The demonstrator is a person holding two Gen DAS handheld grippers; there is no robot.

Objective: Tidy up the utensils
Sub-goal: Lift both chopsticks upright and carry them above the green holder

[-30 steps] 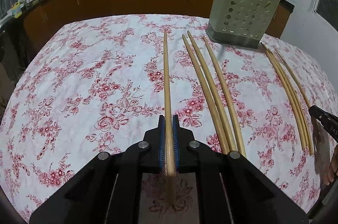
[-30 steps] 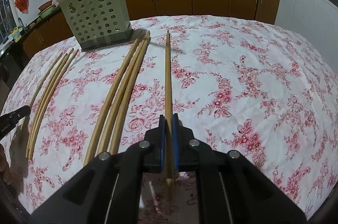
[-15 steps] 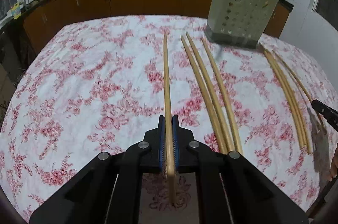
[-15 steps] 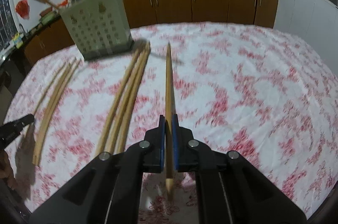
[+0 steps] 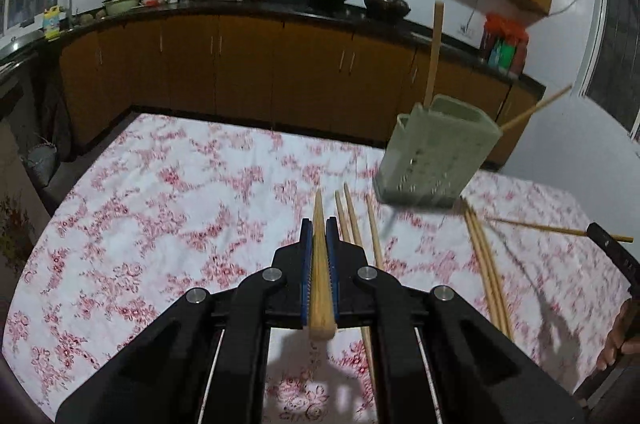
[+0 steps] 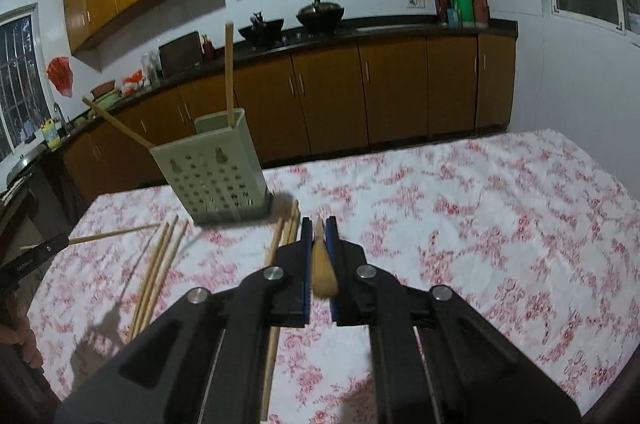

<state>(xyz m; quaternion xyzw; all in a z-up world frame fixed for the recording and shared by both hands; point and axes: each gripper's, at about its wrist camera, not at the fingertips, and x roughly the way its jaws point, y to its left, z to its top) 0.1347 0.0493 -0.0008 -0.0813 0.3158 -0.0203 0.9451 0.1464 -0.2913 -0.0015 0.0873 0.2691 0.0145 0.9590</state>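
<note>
long tan wooden chopsticks, one in each claw, both lifted clear of the floral red-and-white cloth on the desk. left claw clamped narrow on one stick, blue pads pressed to both sides, long axis straight ahead along the fingers, thin tip forward, thick butt poking out behind the pads. right claw likewise pinched on a second stick, strongly foreshortened, tip aimed ahead.

pale green perforated plastic holder upright at the far side of the cloth, two sticks already in it, one upright, one leaning out. ahead and to the right of the left claw; ahead and to the left of the right claw. about equally far from both, neither hand clearly nearer. loose sticks flat on the cloth between the two claws, pointing roughly toward the holder.

likely next: swing each stick from near level to tip-down above the open top, then drop in. risk: tip catching the rim or the sticks already inside.
</note>
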